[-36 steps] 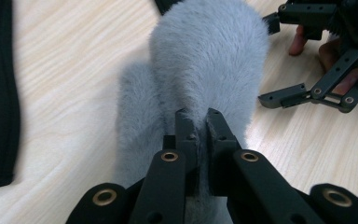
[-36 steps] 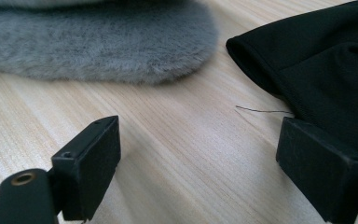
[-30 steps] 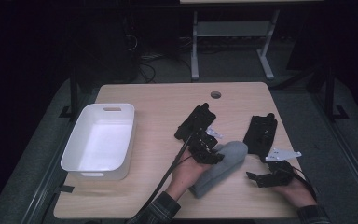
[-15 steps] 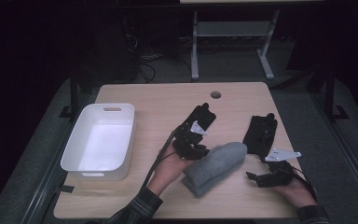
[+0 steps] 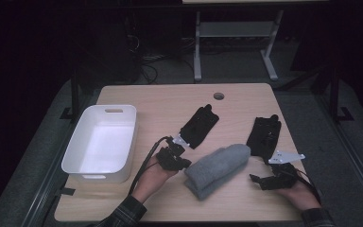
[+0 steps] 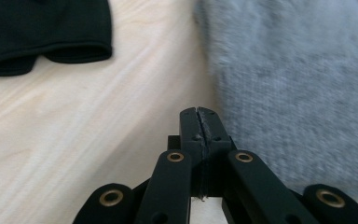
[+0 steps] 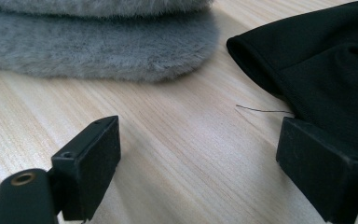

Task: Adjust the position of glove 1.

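The folded grey fleece cloth (image 5: pixel 217 169) lay on the wooden table (image 5: pixel 170 101), toward the person's side and between the two grippers. In the right gripper view the cloth (image 7: pixel 98 42) showed as two stacked fuzzy layers.

The left gripper (image 5: pixel 177 162) stood just beside the cloth's left end, apart from it. In the left gripper view its jaws met pad to pad with nothing between them, having just closed, and the cloth (image 6: pixel 298 79) lay immediately to their right. The left hand (image 5: pixel 152 177) held this gripper from below, with a black cable running back from it toward the plaid sleeve (image 5: pixel 123 215).

The right gripper (image 5: pixel 264 179) rested near the cloth's right end, its grey three-cornered plate facing up. In the right gripper view its jaws stood wide apart over bare table, clamped on nothing.

Two black garments lay farther out. One black garment (image 5: pixel 199 126) was beyond the left gripper, near the cloth's upper edge. The other black garment (image 5: pixel 263 135) lay just beyond the right gripper.

A white plastic bin (image 5: pixel 73 161) sat at the table's left side, well apart from the cloth. A round cable hole (image 5: pixel 219 96) marked the table's far edge.
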